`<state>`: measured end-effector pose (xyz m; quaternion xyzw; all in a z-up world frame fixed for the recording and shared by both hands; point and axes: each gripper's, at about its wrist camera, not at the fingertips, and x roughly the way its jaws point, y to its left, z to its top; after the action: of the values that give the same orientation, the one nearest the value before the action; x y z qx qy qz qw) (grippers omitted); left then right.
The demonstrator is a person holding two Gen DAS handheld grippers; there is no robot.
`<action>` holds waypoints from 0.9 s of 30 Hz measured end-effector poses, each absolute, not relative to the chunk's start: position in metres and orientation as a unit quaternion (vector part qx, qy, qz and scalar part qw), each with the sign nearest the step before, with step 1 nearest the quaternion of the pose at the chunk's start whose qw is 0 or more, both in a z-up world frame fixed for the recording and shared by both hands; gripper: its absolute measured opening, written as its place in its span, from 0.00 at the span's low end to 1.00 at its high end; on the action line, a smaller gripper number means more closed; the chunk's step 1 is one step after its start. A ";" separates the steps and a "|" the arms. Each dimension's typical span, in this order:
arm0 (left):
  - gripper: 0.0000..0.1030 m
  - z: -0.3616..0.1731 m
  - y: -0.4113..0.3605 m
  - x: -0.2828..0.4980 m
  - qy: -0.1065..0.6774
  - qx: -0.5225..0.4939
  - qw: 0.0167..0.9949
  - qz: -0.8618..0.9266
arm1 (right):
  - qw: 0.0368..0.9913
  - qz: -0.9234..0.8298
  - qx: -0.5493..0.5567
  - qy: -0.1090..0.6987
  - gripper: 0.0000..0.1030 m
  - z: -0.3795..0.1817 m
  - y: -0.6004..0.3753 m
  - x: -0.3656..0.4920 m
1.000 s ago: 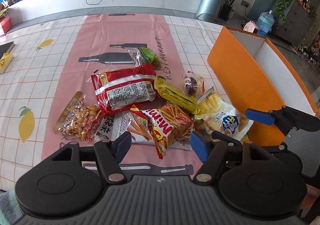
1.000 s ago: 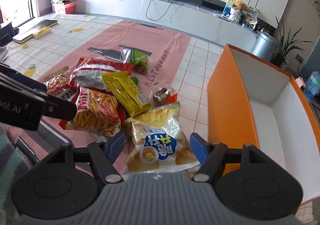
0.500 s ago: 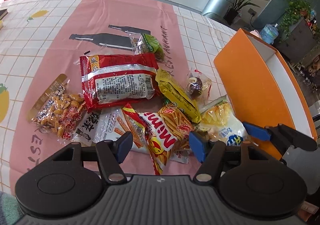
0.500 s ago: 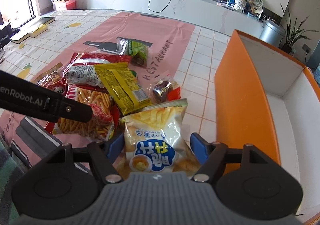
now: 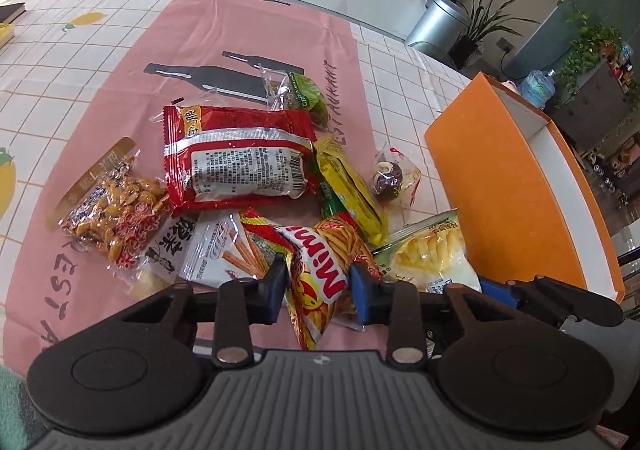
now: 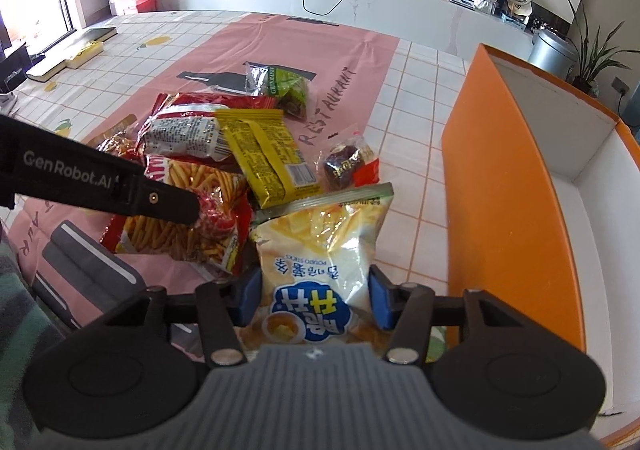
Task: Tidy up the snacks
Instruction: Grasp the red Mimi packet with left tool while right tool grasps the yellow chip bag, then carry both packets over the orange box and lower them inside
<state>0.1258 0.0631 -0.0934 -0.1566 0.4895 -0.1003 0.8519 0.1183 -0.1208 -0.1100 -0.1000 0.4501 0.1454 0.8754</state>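
Left wrist view: we have our left gripper (image 5: 318, 286) with its jaws just closed onto the near edge of the red crinkly Mimi stick-snack bag (image 5: 320, 262), which lies in the snack pile on the pink plastic tablecloth (image 5: 192, 34). Our right gripper (image 6: 314, 296) has just been closing and now pinches the white-and-yellow potato-stick bag (image 6: 320, 242), just beside the orange cardboard box (image 6: 508, 190). Both bags look light, puffy and slippery, with brittle contents, so we judge the flat crimped seams the safest hold.
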 end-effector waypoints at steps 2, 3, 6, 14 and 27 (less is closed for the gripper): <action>0.33 -0.087 0.064 0.116 0.482 -0.154 0.857 -0.097 | 0.876 0.148 -0.100 0.449 0.46 -0.108 -0.120 0.115; 0.33 -0.083 0.065 0.111 0.477 -0.152 0.860 -0.095 | 0.876 0.149 -0.099 0.448 0.45 -0.106 -0.120 0.112; 0.32 -0.072 0.068 0.096 0.465 -0.152 0.868 -0.090 | 0.877 0.155 -0.099 0.443 0.44 -0.099 -0.120 0.103; 0.31 -0.035 0.072 0.078 0.431 -0.150 0.886 -0.079 | 0.890 0.174 -0.073 0.414 0.42 -0.057 -0.132 0.084; 0.30 0.021 0.030 0.079 0.371 -0.134 0.908 -0.139 | 0.928 0.132 -0.048 0.345 0.41 0.024 -0.200 0.075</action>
<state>0.0788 0.0304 0.0215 -0.1337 0.3711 -0.1386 0.9084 0.0748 -0.2002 0.0245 -0.0483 0.3452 0.1319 0.9280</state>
